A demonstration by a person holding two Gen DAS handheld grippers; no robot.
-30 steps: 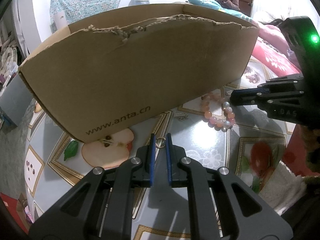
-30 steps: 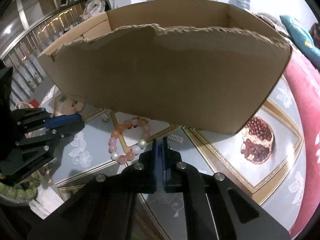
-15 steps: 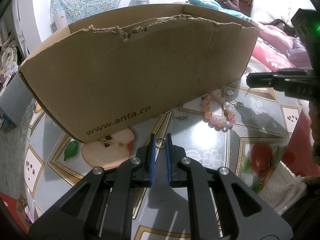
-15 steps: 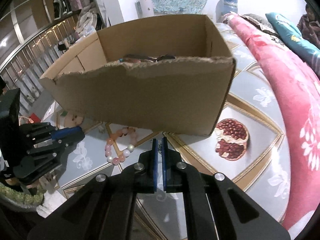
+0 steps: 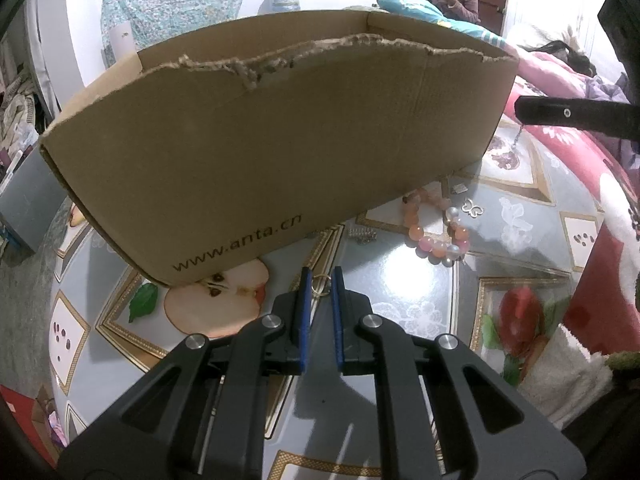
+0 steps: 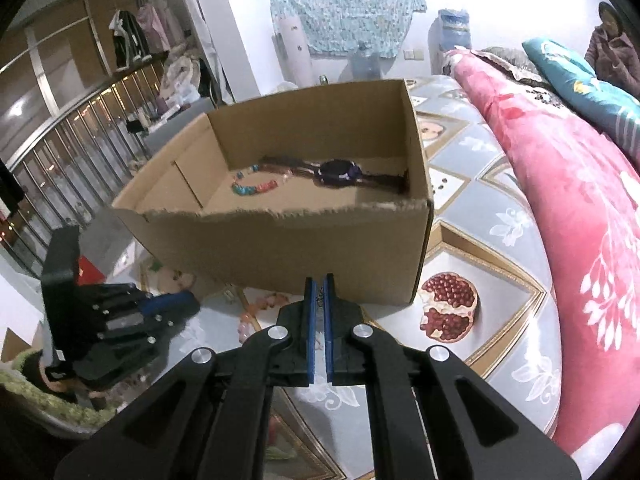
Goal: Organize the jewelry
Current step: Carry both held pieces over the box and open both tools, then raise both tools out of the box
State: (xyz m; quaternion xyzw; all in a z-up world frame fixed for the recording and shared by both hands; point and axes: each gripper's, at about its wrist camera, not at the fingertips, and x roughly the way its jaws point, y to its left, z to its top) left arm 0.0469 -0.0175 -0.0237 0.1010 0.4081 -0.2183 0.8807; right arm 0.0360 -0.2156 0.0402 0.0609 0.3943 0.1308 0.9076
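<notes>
Both tools are pinched nearly closed: my left tool (image 5: 320,280) grips a small ring (image 5: 320,282) low over the worktop (image 5: 400,300), unmoved, while my right tool (image 6: 319,284) has lifted its tiny trinket (image 6: 319,300) above the cardboard box (image 6: 280,240) rim, probably to drop it beside the watch (image 6: 340,170). A bead bracelet (image 5: 436,236) waits on the glossy fruit-patterned worktop, with a pink quilt (image 6: 560,200) beyond.

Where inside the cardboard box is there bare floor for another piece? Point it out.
Inside the cardboard box, the near floor strip behind the torn front wall is bare, as is the left corner by the inner flap. The back is crowded: the beaded bracelet and the dark watch lie along the far wall.
</notes>
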